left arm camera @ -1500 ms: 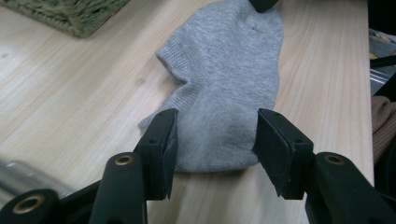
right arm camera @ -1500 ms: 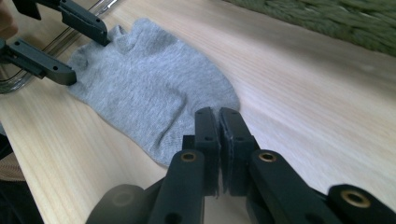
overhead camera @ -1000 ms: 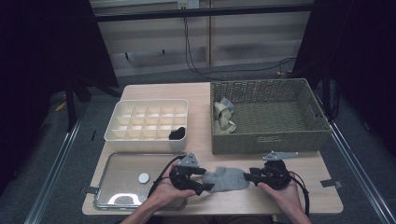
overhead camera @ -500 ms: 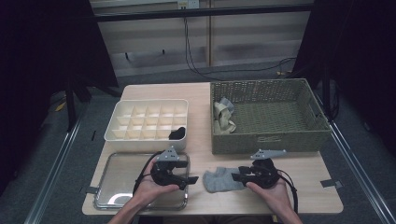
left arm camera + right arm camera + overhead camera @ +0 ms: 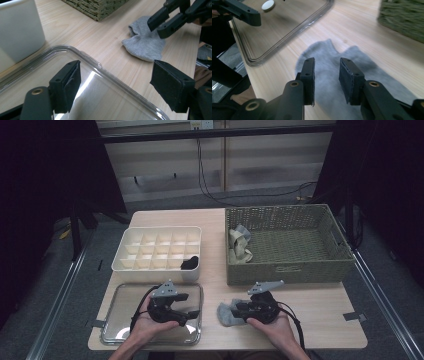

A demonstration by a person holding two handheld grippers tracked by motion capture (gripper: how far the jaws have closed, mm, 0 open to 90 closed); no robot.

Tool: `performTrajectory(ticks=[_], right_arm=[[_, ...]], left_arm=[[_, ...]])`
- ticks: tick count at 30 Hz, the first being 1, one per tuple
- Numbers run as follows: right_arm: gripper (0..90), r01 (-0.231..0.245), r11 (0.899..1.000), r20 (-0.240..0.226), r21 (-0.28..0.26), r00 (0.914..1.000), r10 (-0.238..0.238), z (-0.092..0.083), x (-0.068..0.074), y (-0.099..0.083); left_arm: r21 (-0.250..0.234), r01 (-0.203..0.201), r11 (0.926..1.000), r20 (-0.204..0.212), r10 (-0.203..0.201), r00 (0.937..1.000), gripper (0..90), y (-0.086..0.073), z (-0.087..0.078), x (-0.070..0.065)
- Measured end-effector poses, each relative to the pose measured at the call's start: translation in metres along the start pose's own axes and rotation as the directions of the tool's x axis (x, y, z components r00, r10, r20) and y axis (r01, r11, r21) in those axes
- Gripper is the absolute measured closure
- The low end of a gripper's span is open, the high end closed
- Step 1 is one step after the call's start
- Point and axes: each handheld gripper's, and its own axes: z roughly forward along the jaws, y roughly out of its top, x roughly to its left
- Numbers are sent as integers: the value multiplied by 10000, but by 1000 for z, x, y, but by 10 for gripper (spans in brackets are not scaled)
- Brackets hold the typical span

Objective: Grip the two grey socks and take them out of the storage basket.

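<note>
The grey sock [image 5: 229,312] lies flat on the surface, between the clear tray [image 5: 117,332] and the woven basket [image 5: 290,270]. It looks soft, light and limp, so I think a pinch on a bunched fold near its edge is best. The right claw [image 5: 326,75] hovers over it, its jaws just narrowing, not yet pressing cloth. The left claw [image 5: 117,85] is released and empty, just opened wider above the tray. I count one grey sock here, two pale ones [image 5: 239,242] in the basket, one dark thing [image 5: 190,263] in the white divided box [image 5: 155,270].
</note>
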Motion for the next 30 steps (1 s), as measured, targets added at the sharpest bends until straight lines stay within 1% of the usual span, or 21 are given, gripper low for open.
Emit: performTrajectory(ticks=[1, 4, 5, 6, 8, 11, 12, 13, 14, 15, 19, 20, 21, 22, 23, 24, 25, 27, 28, 29, 30], right_arm=[[665, 38, 10000, -57, 16, 10000, -38, 2, 2, 1], [664, 191, 9998, -237, 115, 9995, -188, 9, 8, 6], [661, 305, 9994, -294, 183, 9991, -300, 12, 10, 9], [658, 389, 9989, -343, 257, 9987, -380, 16, 12, 11], [656, 529, 9981, -409, 318, 9978, -516, 21, 14, 14], [631, 637, 9973, -560, 369, 9965, -616, 29, 18, 17], [614, 740, 9964, -555, 404, 9959, -717, 31, 19, 18], [614, 912, 9949, -472, 438, 9949, -891, 34, 21, 18], [614, 967, 9942, -483, 472, 9944, -944, 36, 21, 17], [614, 893, 9949, -575, 470, 9946, -865, 38, 22, 17], [618, 838, 9948, -535, 571, 9953, -808, 44, 21, 13], [623, 869, 9943, -458, 615, 9954, -841, 44, 21, 13], [627, 913, 9939, -461, 612, 9950, -885, 45, 21, 12], [634, 946, 9930, -378, 702, 9950, -922, 46, 21, 11], [658, 945, 9935, -393, 630, 9950, -922, 46, 22, 10], [687, 1081, 9921, -227, 633, 9940, -1069, 46, 23, 9], [708, 1099, 9919, -149, 632, 9939, -1092, 47, 24, 9], [786, 1044, 9922, -56, 682, 9945, -1043, 47, 24, 9], [802, 1075, 9921, -76, 654, 9942, -1072, 47, 23, 9], [820, 1013, 9928, -146, 644, 9948, -1006, 47, 22, 9], [833, 1000, 9929, -115, 637, 9950, -995, 47, 22, 9]], left_arm=[[-77, 20, 10000, -65, -20, 10000, 220, 0, -2, 1], [-241, 258, 9994, -275, -265, 9993, 213, -1, -6, 3], [-241, 273, 9993, -342, -281, 9990, 207, -1, -7, 3], [-217, 200, 9996, -361, -207, 9991, 205, -2, -8, 3], [-287, 190, 9994, -370, -201, 9991, 204, -3, -9, 3], [-294, 234, 9993, -405, -246, 9989, 204, -4, -11, 5], [-306, 254, 9992, -451, -268, 9986, 203, -5, -11, 6], [-308, 290, 9991, -508, -306, 9982, 203, -5, -11, 7], [-315, 318, 9990, -501, -333, 9982, 203, -5, -11, 7], [-277, 306, 9991, -498, -319, 9982, 202, -5, -12, 7], [-307, 260, 9992, -569, -277, 9980, 202, -5, -12, 8], [-264, 214, 9994, -594, -229, 9980, 201, -5, -12, 8], [-310, 266, 9992, -555, -283, 9981, 200, -6, -12, 8], [-297, 255, 9992, -559, -271, 9981, 200, -6, -12, 9], [-215, 265, 9994, -602, -278, 9978, 200, -5, -12, 8], [-259, 275, 9993, -554, -289, 9980, 200, -6, -11, 8], [-247, 276, 9993, -581, -290, 9979, 200, -5, -11, 7], [-197, 200, 9996, -529, -211, 9984, 198, -6, -10, 7], [-187, 185, 9997, -546, -195, 9983, 198, -6, -10, 6], [-170, 169, 9997, -510, -177, 9985, 198, -6, -10, 5], [-179, 148, 9997, -502, -157, 9986, 198, -6, -10, 5]])
